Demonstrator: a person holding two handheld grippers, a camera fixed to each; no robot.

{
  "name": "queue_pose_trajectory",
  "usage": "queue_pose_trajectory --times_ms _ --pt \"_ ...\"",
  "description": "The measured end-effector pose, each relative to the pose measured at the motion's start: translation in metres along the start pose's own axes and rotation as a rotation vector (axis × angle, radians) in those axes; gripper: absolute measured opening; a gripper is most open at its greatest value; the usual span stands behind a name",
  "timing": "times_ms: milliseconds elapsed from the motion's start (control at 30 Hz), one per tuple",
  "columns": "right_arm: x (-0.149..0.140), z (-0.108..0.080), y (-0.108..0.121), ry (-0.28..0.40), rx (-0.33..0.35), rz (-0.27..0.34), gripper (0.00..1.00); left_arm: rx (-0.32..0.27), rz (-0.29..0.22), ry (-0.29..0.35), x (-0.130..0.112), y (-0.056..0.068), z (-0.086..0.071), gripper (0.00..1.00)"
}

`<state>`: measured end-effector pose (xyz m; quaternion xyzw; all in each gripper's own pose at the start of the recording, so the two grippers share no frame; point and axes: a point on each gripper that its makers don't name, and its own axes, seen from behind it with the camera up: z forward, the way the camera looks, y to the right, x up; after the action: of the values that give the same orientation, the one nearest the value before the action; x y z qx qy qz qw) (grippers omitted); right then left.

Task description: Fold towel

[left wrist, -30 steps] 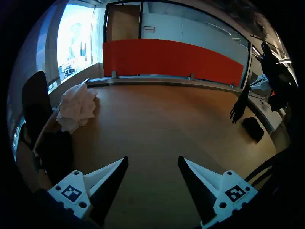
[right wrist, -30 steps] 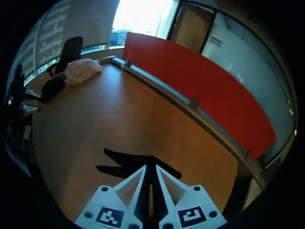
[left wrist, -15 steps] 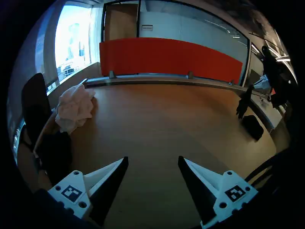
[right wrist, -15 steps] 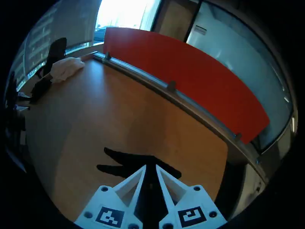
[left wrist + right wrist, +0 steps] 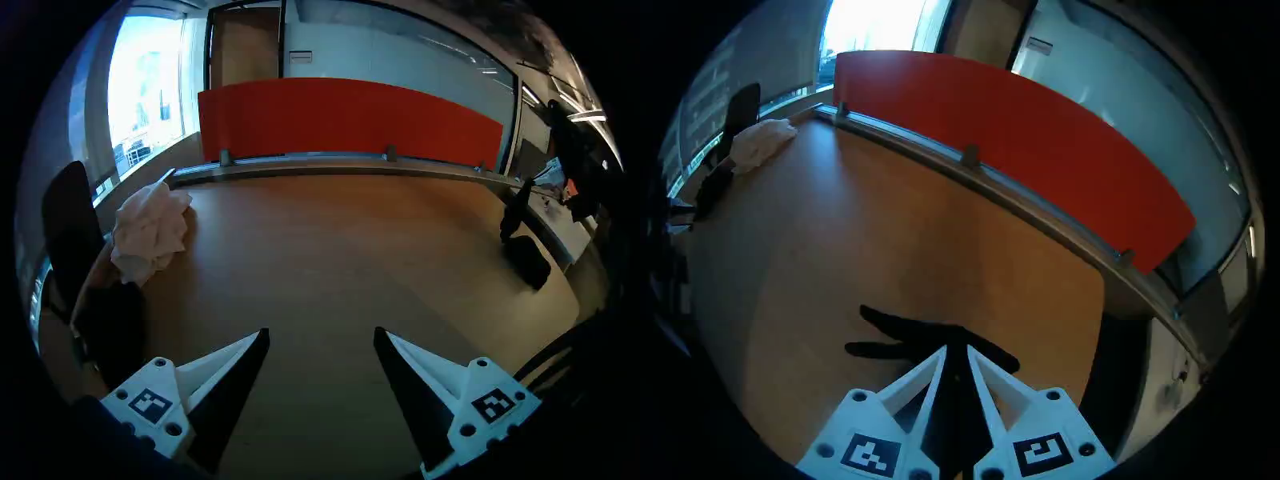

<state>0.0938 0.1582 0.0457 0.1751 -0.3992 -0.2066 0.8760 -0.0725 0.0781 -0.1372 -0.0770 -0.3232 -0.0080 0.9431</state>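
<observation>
The towel (image 5: pixel 150 230) sits in a crumpled heap at the far left corner of the desk (image 5: pixel 336 240), close to the edge and just below the window (image 5: pixel 148 96). In the right gripper view the towel (image 5: pixel 760 140) is a small pale bundle far off at the upper left. It is bunched up rather than laid flat, so no folding looks to have begun. It probably has to be fetched and spread on the wide bare middle of the desk first.

Just beside the towel, at the desk's left edge, stand a black chair (image 5: pixel 72 216) and a dark bundle (image 5: pixel 112 328). A red screen (image 5: pixel 352 116) runs along the desk's far side.

The left gripper (image 5: pixel 320 331) hangs over the near part of the desk. It points level across the wood toward the screen, with the towel well off to its left. Its claw is spread wide and empty, which suits a grab at loose cloth.

The right gripper (image 5: pixel 956 350) tilts down at the desk near the right end, well apart from the towel. Its claw is pressed almost together, with a black strip between the fingers. It seems to be pinching what looks like a black glove (image 5: pixel 904 340), which fans out from the tips. That hand would likely need freeing before it can help.
</observation>
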Motion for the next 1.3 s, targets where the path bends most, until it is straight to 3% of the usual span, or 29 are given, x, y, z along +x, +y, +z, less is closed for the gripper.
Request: queue_pose_trajectory --times_ms 567,1067,1300 --pt "-0.055 -0.009 0.025 -0.041 -0.019 0.08 0.02 -0.016 0.016 -0.006 0.002 0.009 -0.001 0.97" --pt "-0.089 -0.019 0.007 -0.065 -0.01 0.128 0.02 -0.031 0.023 -0.004 0.002 0.013 -0.001 0.97" --pt "-0.096 -0.024 -0.005 -0.079 -0.007 0.111 0.02 -0.035 0.012 0.006 0.001 0.012 -0.002 0.97"
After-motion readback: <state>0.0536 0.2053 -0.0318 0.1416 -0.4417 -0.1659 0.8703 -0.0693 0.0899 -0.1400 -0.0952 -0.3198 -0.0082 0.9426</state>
